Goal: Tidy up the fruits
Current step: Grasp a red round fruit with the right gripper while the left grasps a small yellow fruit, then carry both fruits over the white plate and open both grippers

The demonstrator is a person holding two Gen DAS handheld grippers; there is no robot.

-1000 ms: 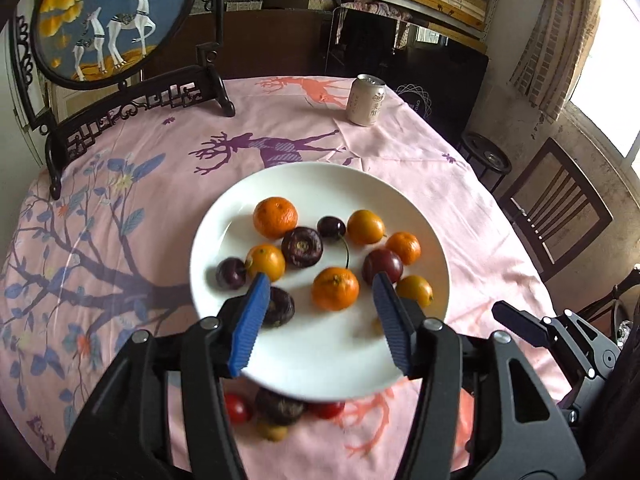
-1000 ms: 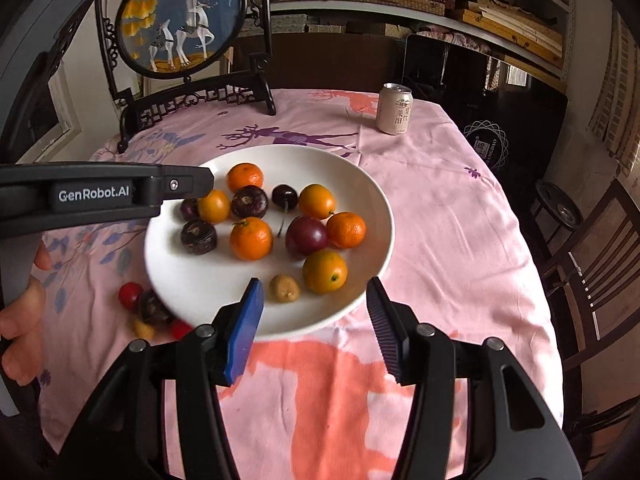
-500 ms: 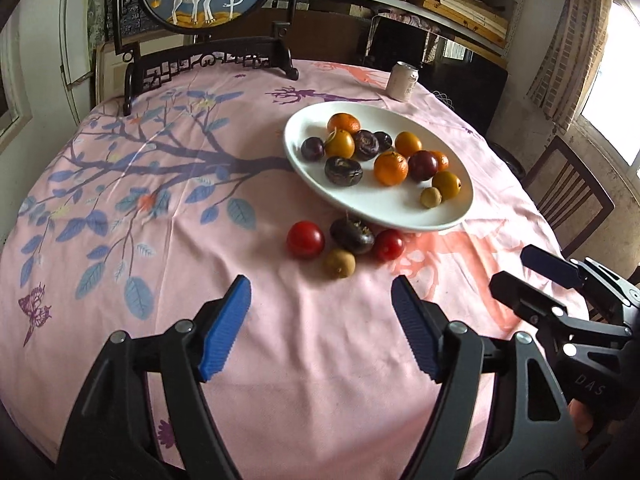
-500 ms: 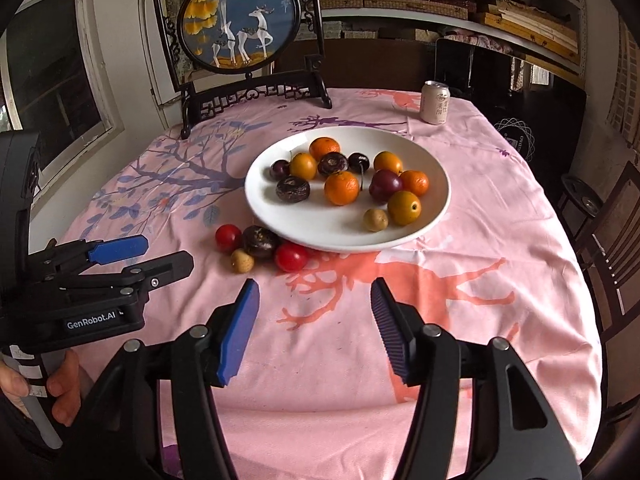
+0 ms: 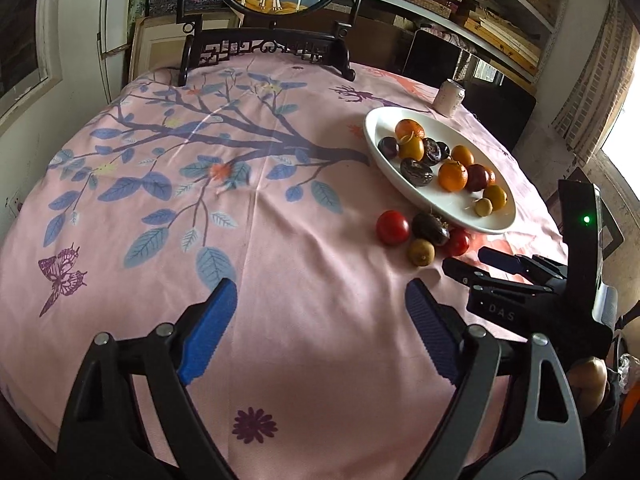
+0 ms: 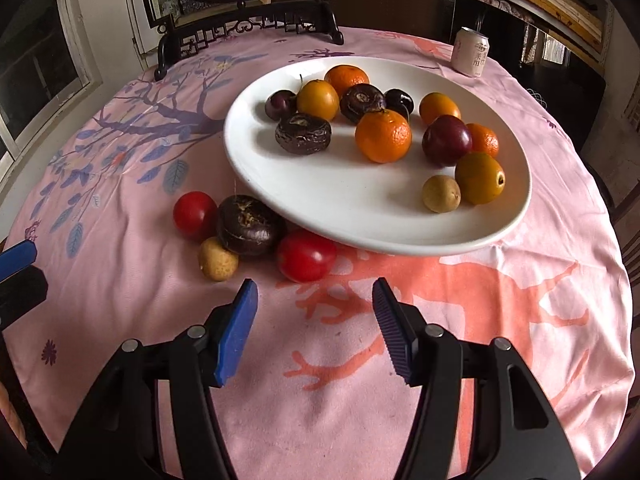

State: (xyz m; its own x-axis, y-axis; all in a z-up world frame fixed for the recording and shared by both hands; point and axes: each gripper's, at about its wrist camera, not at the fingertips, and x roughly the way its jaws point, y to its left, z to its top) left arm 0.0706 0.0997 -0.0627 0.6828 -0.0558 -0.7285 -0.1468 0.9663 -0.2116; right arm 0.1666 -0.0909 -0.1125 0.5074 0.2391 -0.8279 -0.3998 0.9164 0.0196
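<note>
A white plate [image 6: 360, 216] holds several fruits: oranges, dark plums, yellow fruits. It also shows in the left wrist view [image 5: 448, 204]. Loose on the cloth by its near rim lie a red tomato [image 6: 195, 214], a dark water chestnut [image 6: 250, 224], a small tan fruit [image 6: 218, 260] and a second red tomato [image 6: 306, 254]. My right gripper [image 6: 314, 312] is open and empty, just short of the second tomato. My left gripper [image 5: 320, 320] is open and empty over bare cloth, left of the fruits. The right gripper shows in the left wrist view [image 5: 480, 264].
A pink patterned tablecloth [image 5: 200, 200] covers the round table. A drink can [image 6: 472, 52] stands behind the plate. A dark wooden stand with a round deer picture [image 5: 276, 8] stands at the far edge. Chairs and shelves lie beyond the table.
Both grippers pulled back from above the plate toward the table's near side. The left gripper swung left. The right gripper then moved in low toward the loose fruits.
</note>
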